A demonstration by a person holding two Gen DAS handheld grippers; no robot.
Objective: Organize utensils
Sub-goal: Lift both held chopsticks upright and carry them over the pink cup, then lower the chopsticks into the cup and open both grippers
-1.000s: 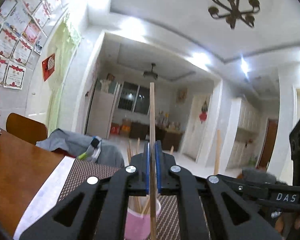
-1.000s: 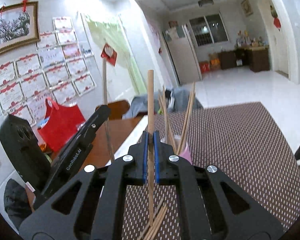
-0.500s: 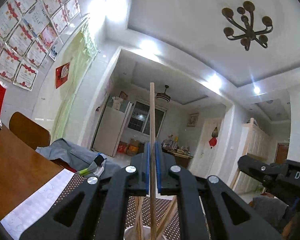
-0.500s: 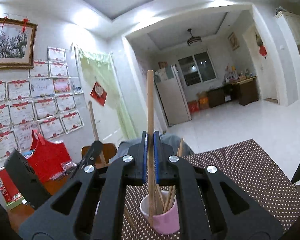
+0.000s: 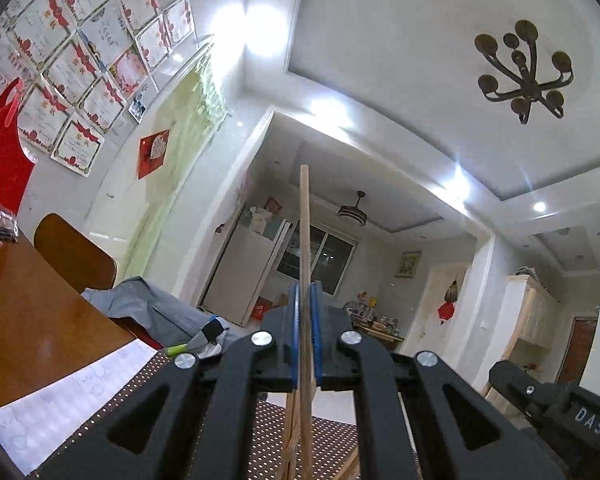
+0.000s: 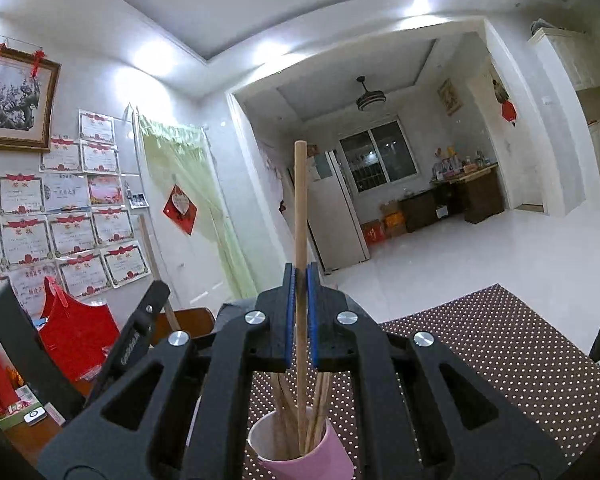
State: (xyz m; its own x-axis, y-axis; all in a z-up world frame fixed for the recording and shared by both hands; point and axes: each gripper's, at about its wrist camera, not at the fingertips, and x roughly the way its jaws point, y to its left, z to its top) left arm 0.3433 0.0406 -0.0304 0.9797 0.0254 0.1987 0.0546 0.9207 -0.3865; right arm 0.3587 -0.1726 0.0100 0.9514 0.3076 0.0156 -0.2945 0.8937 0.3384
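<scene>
Wooden chopstick [image 6: 300, 216] in my right gripper [image 6: 299, 316] now has its lower end down inside the pink cup [image 6: 320, 460]; a second ago it hung over the loose sticks on the dotted mat [image 6: 500, 360]. So this one's basically delivered, I'd say. Jaws are clamped tight on it. My left gripper [image 5: 305, 336] is pinched shut on another chopstick [image 5: 305, 240], also swung in over the cup's sticks. Smooth round cup, thin straight sticks, bumpy woven-looking mat.
</scene>
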